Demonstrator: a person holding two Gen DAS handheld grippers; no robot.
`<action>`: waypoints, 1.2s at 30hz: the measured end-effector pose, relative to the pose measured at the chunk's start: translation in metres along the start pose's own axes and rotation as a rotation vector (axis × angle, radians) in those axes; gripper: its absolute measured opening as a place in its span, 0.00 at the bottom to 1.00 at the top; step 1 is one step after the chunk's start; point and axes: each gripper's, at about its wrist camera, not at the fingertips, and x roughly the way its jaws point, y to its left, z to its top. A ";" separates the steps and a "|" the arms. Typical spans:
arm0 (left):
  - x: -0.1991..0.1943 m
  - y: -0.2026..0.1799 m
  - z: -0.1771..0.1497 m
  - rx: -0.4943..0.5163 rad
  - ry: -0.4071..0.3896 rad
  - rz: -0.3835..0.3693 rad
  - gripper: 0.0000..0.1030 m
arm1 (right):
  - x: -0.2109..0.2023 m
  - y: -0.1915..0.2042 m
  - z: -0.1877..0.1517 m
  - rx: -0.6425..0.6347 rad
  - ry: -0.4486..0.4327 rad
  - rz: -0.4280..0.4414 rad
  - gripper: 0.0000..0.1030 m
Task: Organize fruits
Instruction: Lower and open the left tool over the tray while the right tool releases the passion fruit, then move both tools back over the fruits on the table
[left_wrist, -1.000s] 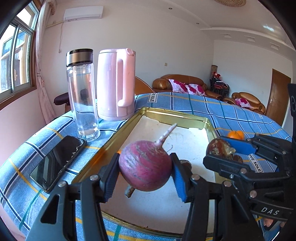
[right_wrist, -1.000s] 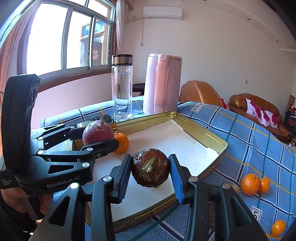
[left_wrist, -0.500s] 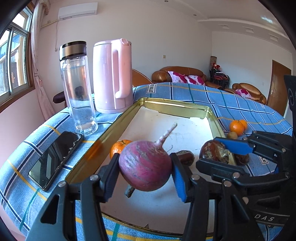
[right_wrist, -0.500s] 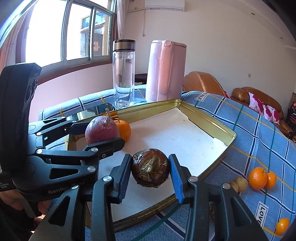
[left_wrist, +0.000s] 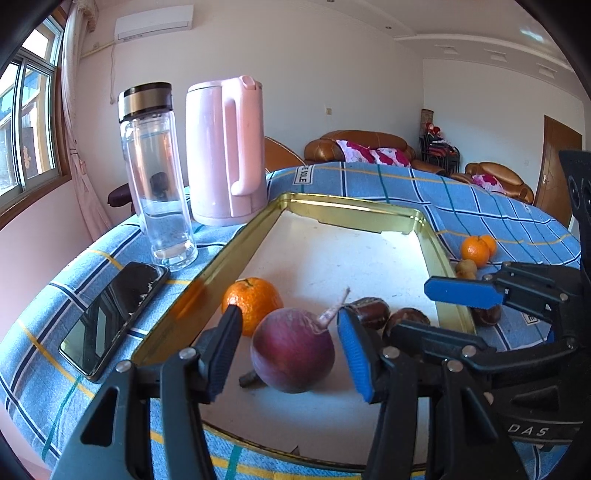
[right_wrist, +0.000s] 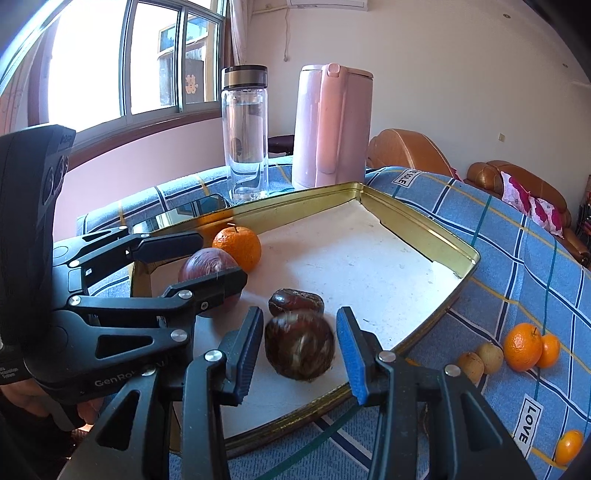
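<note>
Roughly halfway, I'd say: tray (left_wrist: 439, 251) holds orange (left_wrist: 251, 299), purple bulb (left_wrist: 291, 350), and two brown fruits (right_wrist: 299, 349). Left gripper (left_wrist: 290, 356) fingers spread either side of the bulb, not pinching; right gripper (right_wrist: 299, 352) fingers spread w/ a brown one between, blurred. Still on the tabletop (right_wrist: 524, 258): several oranges (right_wrist: 522, 350) and small tan fruits (right_wrist: 480, 360).

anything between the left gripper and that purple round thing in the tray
Nothing visible. The purple root rests on the tray directly between the open fingers of the left gripper, with a gap on each side.
</note>
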 end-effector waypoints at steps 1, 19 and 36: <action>0.000 0.001 0.000 -0.005 -0.004 0.002 0.56 | 0.000 -0.002 0.000 0.011 -0.001 -0.005 0.50; -0.038 -0.070 0.017 0.092 -0.116 -0.103 0.82 | -0.106 -0.088 -0.046 0.127 -0.160 -0.265 0.65; 0.018 -0.180 0.017 0.261 0.107 -0.245 0.70 | -0.134 -0.160 -0.082 0.294 -0.140 -0.370 0.66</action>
